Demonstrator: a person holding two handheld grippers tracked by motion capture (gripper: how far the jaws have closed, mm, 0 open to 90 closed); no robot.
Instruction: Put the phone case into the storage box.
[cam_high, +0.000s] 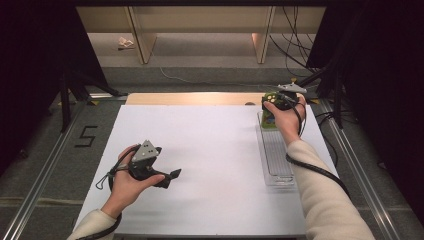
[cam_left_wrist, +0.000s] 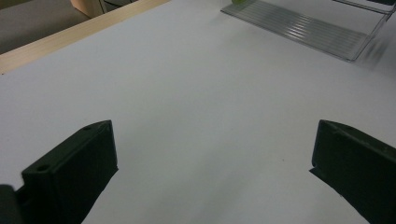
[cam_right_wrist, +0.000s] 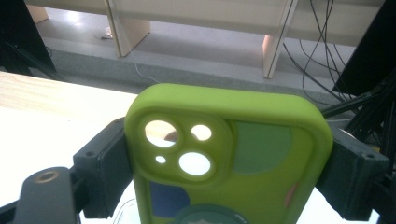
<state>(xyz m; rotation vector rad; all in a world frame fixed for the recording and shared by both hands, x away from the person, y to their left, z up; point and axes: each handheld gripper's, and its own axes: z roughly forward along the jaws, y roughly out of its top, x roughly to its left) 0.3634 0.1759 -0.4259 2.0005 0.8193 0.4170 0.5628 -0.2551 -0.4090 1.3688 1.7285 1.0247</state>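
White table surface (cam_high: 215, 165) occupies most of the high view. Clear ribbed plastic tray (cam_high: 276, 160) lies lengthwise along its right side. Left gripper (cam_high: 170, 177) rests near the left edge, jaws spread wide with only bare table between them. Right gripper (cam_high: 270, 106) sits at the tray's far end, its jaws clamped on both sides of a lime-green phone case (cam_right_wrist: 233, 158), camera cut-outs uppermost, held upright above the tray.
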